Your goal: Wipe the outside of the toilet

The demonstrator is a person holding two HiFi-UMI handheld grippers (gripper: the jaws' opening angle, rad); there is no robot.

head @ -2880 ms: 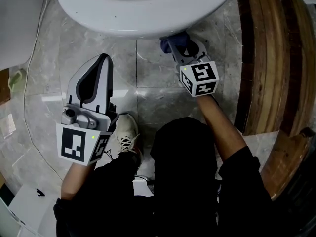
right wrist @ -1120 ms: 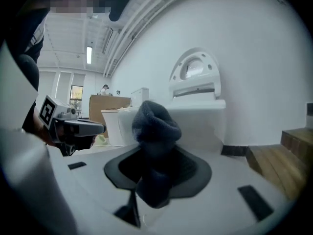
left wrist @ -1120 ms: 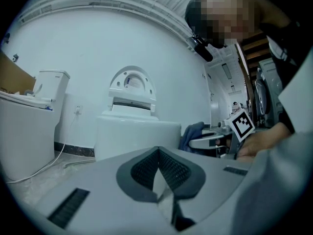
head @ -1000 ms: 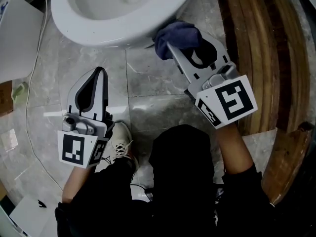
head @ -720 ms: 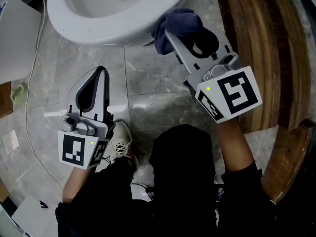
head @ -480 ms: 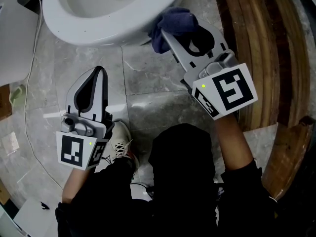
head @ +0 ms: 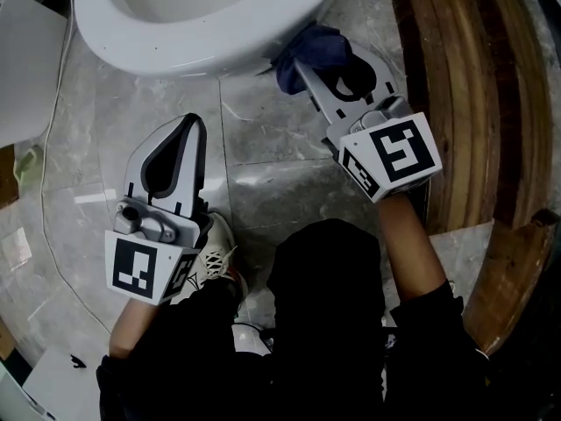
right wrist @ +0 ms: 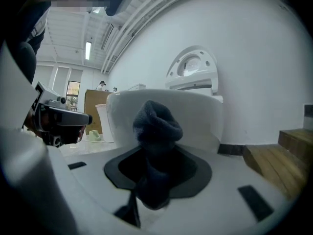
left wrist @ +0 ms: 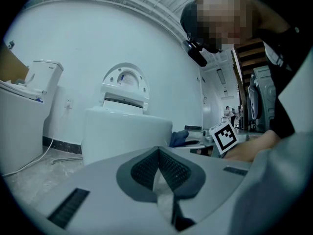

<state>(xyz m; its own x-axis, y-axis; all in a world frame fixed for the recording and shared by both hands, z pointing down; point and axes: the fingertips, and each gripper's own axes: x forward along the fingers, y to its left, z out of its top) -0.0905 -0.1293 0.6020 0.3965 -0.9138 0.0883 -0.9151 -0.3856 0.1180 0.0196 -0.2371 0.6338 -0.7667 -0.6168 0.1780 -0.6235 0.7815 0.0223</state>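
Cable: a thin pale line running along the left side of the grey tiled floor, well left of both grippers.
Left arm: bent at the elbow and held low in front of the person's left knee, forearm pointing toward the toilet.
Left gripper: hangs over the floor near its front left, tip aimed at the bowl and well short of it, tilted slightly rightward.
Left fingers: pressed together at the tip, with nothing between them; the dark pads meet in a point.
Shoe: a pale laced shoe on the floor, just beside the base of the left gripper.
Toilet: a white bowl at the far side of the floor, lid raised in both gripper views.
Cloth: dark blue, bunched, at the bowl's front right, tucked under its overhanging rim; actual contact with the porcelain cannot be made out.
Right arm: stretched forward and further out than the left, forearm angled leftward toward the bowl.
Right gripper: low, near the floor, tip at the bowl's lower outside.
Right fingers: clamped on the cloth, which stands up in a wad between them.
Wooden steps: along the floor's right edge, just beside the right gripper.
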